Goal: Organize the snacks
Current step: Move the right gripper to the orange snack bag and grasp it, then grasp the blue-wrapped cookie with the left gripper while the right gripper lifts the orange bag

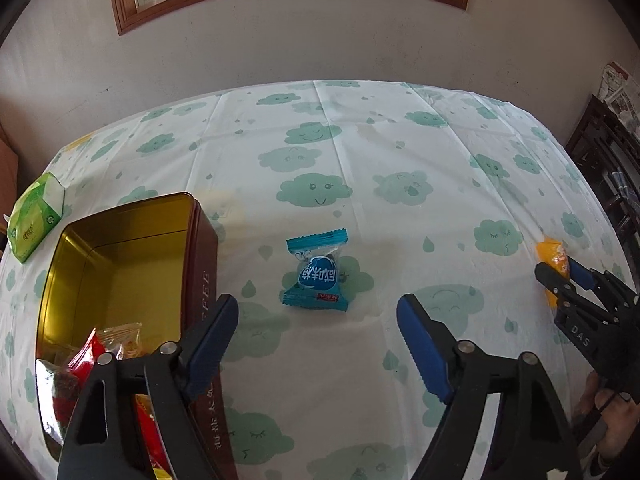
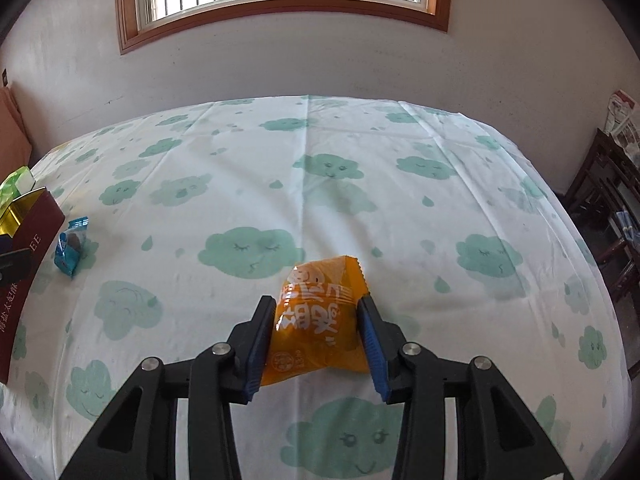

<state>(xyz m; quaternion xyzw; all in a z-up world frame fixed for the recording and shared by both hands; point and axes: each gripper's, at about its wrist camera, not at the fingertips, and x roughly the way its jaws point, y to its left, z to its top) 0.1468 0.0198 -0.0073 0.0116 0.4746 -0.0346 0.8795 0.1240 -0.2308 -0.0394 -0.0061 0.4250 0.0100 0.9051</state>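
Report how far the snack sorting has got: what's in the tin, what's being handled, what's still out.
Done: several wrapped snacks already lie in the open tin. In hand: the right gripper straddles the orange packet, its fingers at the packet's sides; a firm clamp can't be confirmed. Left: the blue candy still sits on the tablecloth, ahead of the open left gripper, then both go into the tin.

Shiny gold metal lines the open tin [image 1: 120, 264], its maroon outside smoother and duller; crinkly glossy wrappers [image 1: 100, 344] sit inside. The blue snack packet [image 1: 316, 272] is slick plastic film with crimped ends, the orange packet [image 2: 320, 320] the same glossy film. Tablecloth [image 2: 360, 208] looks thin, creased, faintly sheened. Gripper fingers [image 1: 424, 352] are matt black plastic with ribbed blue pads, bright metal pins. Window frame [image 2: 280, 8] is varnished wood
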